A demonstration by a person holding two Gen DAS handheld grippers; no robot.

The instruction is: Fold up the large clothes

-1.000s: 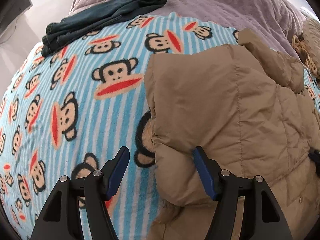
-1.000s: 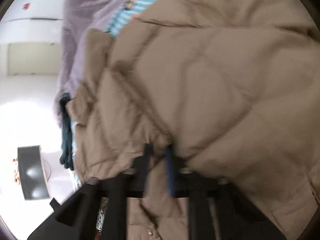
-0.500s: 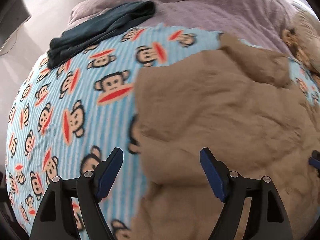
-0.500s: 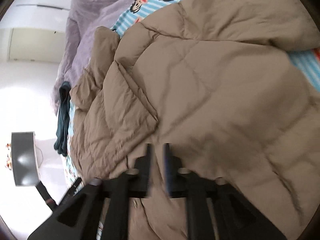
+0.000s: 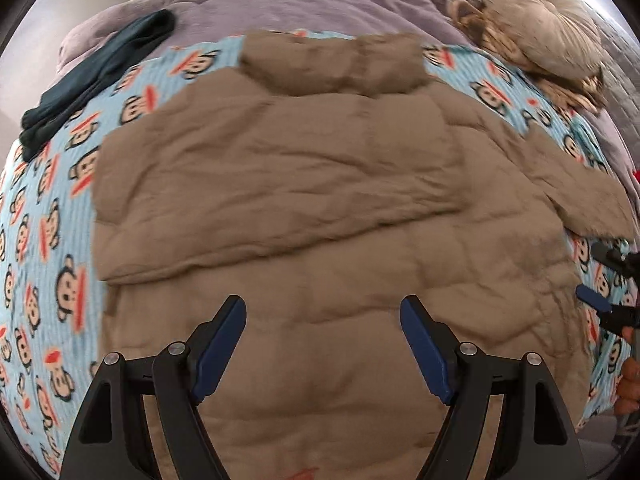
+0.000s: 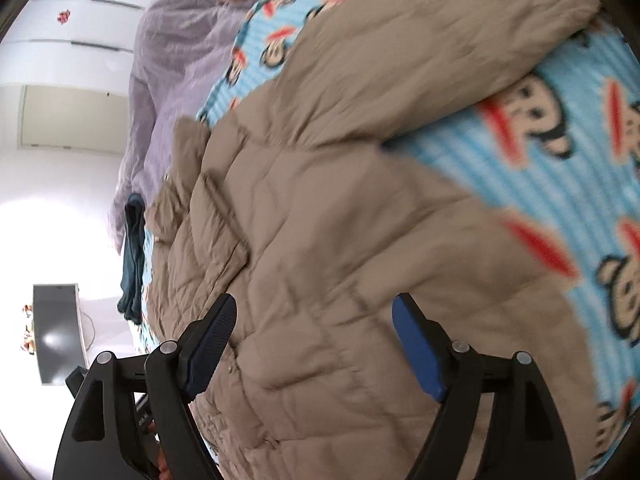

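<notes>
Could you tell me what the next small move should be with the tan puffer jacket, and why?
Probably bring the right claw to the sleeve still spread out over the monkey-print blanket and fold it across. One sleeve already lies folded over the tan puffer jacket. Both claws have just been opening and now stand open, with nothing gripped; the left claw hangs over the body.

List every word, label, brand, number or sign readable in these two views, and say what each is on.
No readable text in either view.
Tan puffer jacket: a faint red mark near its bottom edge, too blurred to read.
Monkey-print blanket: cartoon monkey faces only, no lettering.
White cabinet: a small red sticker, too small to read.
Dark folded garment: no label showing.
</notes>
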